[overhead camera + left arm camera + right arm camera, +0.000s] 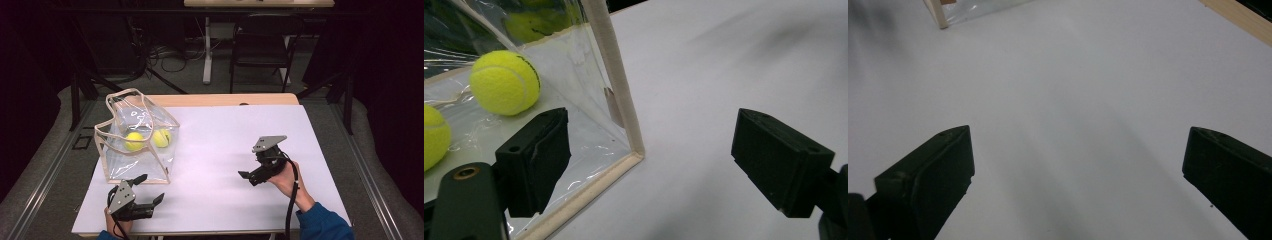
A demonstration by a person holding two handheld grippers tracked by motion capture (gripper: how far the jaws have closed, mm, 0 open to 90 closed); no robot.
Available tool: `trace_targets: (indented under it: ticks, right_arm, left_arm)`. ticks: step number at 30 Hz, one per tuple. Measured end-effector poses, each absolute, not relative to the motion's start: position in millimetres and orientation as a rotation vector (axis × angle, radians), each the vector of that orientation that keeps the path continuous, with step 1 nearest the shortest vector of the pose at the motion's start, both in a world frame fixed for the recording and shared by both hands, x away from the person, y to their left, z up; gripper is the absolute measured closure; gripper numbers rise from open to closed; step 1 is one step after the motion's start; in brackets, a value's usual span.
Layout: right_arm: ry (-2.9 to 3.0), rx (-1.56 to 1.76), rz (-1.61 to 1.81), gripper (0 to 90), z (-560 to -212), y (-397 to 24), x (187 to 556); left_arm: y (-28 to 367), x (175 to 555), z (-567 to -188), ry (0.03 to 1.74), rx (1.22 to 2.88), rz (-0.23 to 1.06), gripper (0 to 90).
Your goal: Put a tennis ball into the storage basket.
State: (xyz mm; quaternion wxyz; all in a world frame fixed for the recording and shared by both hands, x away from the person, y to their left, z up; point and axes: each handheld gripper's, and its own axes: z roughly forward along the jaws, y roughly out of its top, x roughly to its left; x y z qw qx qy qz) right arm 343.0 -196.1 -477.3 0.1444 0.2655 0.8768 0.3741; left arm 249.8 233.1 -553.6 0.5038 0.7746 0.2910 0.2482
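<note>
white table (pixel 225 150) | clear bag (pixel 137 145): two tennis balls (pixel 134 141), unreadable | left tongs (pixel 147 189), right tongs (pixel 252 167): wide open, empty

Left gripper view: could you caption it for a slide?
Open left gripper straddles the corner of a clear bag holding tennis balls.

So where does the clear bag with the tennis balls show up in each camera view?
High view: the clear bag stands at left on the white table.
Left gripper view: upper left, just past the left jaw.
Right gripper view: one corner at the top left edge.
Shared landmark: the bag's beige edge trim.
</note>
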Motion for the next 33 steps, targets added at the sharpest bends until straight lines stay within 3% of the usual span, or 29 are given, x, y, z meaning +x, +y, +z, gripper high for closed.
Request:
trace_targets:
  ticks: [33]
  right_arm:
    - [2.457,0.974,1.042,0.0,-539,-269,307]
  left_arm:
    - [232,250,-554,0.698,1.876,0.597,15.9]
